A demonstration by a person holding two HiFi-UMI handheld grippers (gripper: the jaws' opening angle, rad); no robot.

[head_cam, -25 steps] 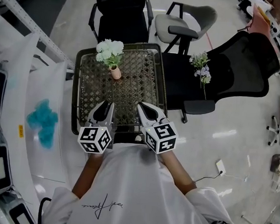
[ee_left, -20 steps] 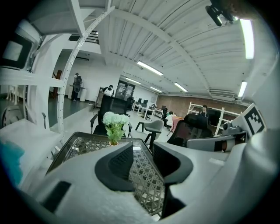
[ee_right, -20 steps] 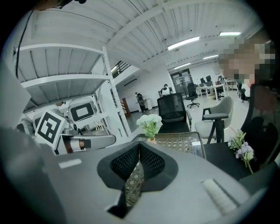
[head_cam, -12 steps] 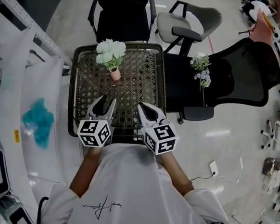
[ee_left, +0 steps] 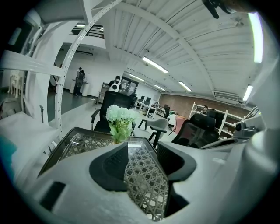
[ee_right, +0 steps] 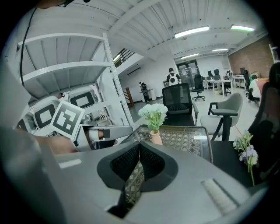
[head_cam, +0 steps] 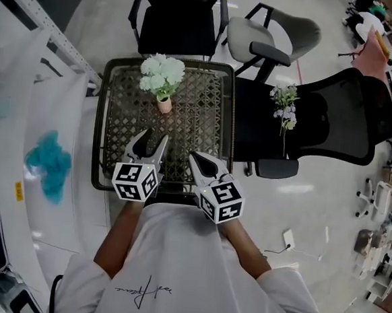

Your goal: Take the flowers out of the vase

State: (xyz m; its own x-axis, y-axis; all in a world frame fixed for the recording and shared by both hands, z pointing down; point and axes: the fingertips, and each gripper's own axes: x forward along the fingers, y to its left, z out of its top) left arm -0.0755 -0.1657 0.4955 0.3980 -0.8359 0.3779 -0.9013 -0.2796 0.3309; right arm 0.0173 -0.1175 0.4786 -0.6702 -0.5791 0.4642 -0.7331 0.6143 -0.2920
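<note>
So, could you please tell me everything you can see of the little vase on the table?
The vase is small and pinkish-tan, and looks ceramic. It stands upright on the far part of the lattice-patterned table, left of centre. A bunch of white flowers with green leaves sits in its mouth and spreads much wider than the vase itself. Only the table and the flowers touch it.

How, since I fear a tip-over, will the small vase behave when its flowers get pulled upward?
The vase looks small and narrow under a much wider bunch of flowers, so it is probably top-heavy and apt to tip. Being that small, it likely weighs little and may lift with them unless steadied.
</note>
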